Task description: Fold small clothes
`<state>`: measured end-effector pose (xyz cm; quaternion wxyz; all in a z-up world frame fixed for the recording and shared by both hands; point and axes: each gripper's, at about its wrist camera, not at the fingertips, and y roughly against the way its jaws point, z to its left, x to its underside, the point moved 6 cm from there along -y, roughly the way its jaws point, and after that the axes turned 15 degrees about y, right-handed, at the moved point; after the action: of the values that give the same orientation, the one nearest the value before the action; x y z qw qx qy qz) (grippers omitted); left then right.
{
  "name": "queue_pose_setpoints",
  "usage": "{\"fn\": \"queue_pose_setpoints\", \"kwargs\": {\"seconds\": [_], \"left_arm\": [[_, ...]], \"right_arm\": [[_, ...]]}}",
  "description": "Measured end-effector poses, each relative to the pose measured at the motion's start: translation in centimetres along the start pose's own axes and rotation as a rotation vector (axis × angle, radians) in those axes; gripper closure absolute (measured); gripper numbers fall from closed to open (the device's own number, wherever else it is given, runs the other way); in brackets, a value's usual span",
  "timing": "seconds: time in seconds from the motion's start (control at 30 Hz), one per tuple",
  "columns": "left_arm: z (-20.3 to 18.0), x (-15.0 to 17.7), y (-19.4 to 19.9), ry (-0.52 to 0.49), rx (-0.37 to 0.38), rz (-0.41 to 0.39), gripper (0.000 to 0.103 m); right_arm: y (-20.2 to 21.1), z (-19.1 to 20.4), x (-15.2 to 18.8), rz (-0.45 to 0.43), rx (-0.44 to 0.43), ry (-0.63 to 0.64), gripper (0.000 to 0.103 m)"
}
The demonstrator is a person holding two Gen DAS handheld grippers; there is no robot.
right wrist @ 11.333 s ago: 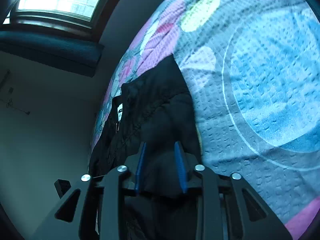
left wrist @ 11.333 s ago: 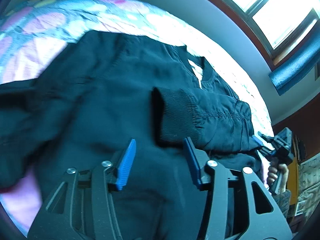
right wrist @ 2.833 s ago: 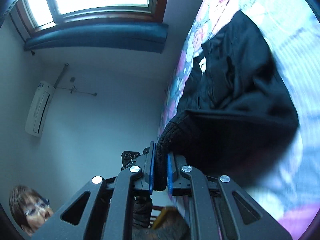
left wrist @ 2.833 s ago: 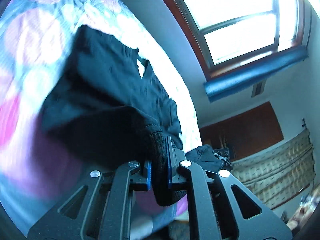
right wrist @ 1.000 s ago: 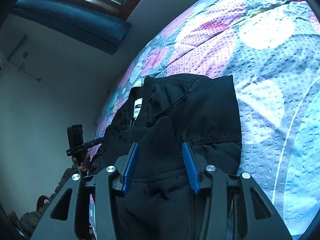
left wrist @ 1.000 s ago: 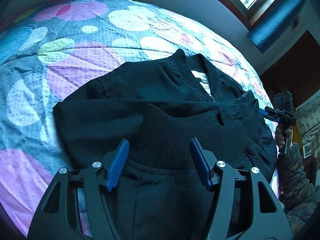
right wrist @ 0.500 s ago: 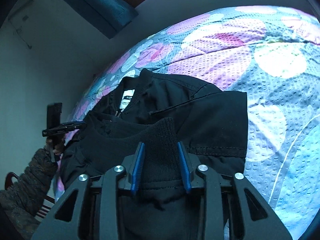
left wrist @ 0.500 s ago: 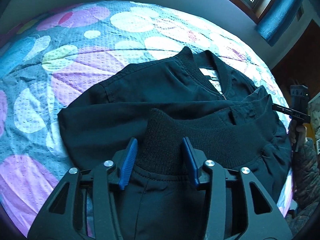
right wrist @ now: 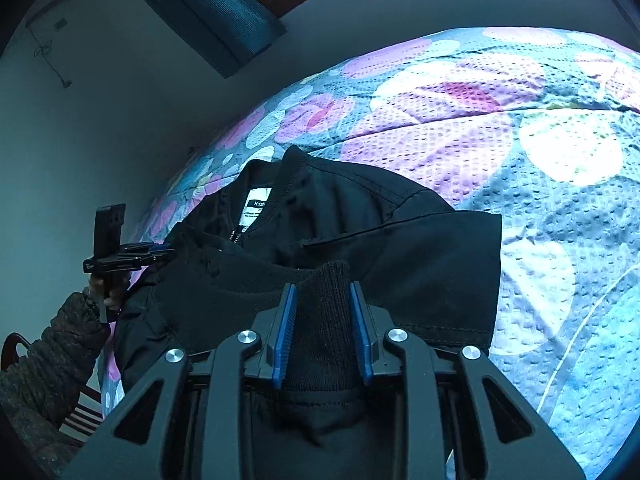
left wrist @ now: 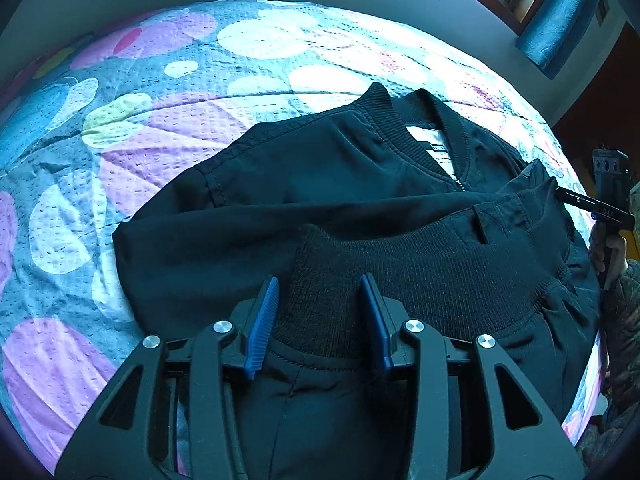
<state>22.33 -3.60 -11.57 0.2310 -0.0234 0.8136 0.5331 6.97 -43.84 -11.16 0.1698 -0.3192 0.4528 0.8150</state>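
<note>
Faintly, "H:CON…" on jacket label (right wrist: 259, 206)

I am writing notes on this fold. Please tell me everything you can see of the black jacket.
The black jacket lies on the flower-patterned bedspread, its lower part folded up toward the ribbed collar. The cloth looks smooth and woven; the hem band is ribbed knit. A white label shows inside the neck, above a zip. The left gripper and right gripper each straddle the hem band, jaws partly apart.
</note>
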Motion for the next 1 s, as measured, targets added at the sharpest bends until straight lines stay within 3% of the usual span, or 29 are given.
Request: {"fn": "queue_pose_setpoints", "kwargs": {"seconds": [0.03, 0.1, 0.17, 0.33, 0.5, 0.73, 0.87, 1.0], "left_arm": [[-0.3, 0.0, 0.0, -0.015, -0.019, -0.011, 0.07], [-0.7, 0.1, 0.3, -0.052, -0.057, -0.041, 0.088], [-1.1, 0.3, 0.9, -0.068, -0.068, -0.077, 0.093], [-1.8, 0.0, 3.7, -0.03, -0.032, -0.182, 0.094], [-2.4, -1.1, 5.8, -0.008, -0.038, -0.254, 0.094], [-2.1, -7.4, 6.2, 0.049, -0.108, -0.323, 0.094], [-0.6, -10.3, 3.0, 0.112, -0.148, -0.296, 0.094], [1.4, -10.6, -1.7, 0.165, -0.204, -0.213, 0.094]], "right_arm": [[0.0, 0.2, -0.1, -0.003, 0.033, 0.022, 0.084], [0.5, 0.9, -0.2, -0.018, 0.086, 0.063, 0.09], [1.3, 1.5, -0.4, -0.047, 0.127, 0.097, 0.092], [3.0, 3.0, -0.9, -0.09, 0.202, 0.155, 0.092], [4.1, 3.9, -2.6, -0.132, 0.209, 0.176, 0.093], [3.7, 2.4, -7.8, -0.188, 0.223, 0.155, 0.093], [0.6, -1.0, -10.1, -0.143, 0.239, 0.088, 0.093], [-3.8, -5.3, -8.9, -0.013, 0.238, -0.046, 0.093]]}}
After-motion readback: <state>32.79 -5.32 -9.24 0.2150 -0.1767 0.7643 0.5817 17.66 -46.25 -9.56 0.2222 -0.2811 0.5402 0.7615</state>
